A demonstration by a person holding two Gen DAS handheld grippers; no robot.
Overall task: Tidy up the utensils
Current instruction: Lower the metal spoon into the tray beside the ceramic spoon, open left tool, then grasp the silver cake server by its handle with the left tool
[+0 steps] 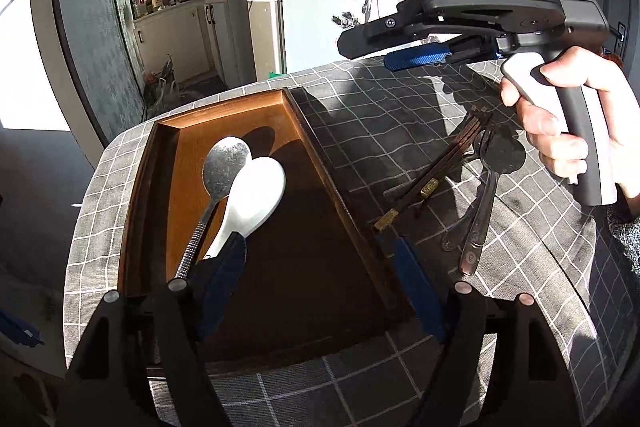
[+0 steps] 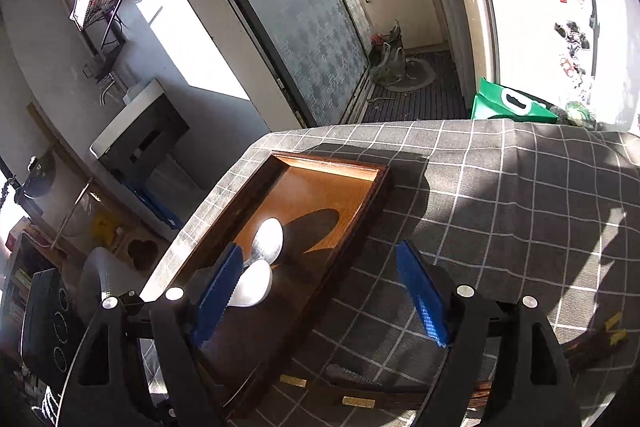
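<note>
A brown wooden tray (image 1: 168,131) lies on the checked tablecloth. In it rest a metal spoon (image 1: 224,163) and a white spoon (image 1: 256,191), side by side with bowls pointing away. My left gripper (image 1: 320,287) stands open over the tray's near end; its left finger sits by the white spoon's handle without clamping it. Dark chopsticks with gold bands (image 1: 432,171) and several metal spoons (image 1: 480,203) lie on the cloth to the right of the tray. My right gripper (image 2: 320,291) is open and empty, hovering over the tray's right rim (image 2: 376,203), with chopsticks (image 2: 360,393) beneath it.
A hand (image 1: 560,131) holds the right gripper's handle above the loose utensils. The table's far edge (image 2: 400,125) drops off beyond the tray. A white fridge (image 1: 304,7) and a green bag (image 2: 508,105) stand behind it. Hard sun and shadow cross the cloth.
</note>
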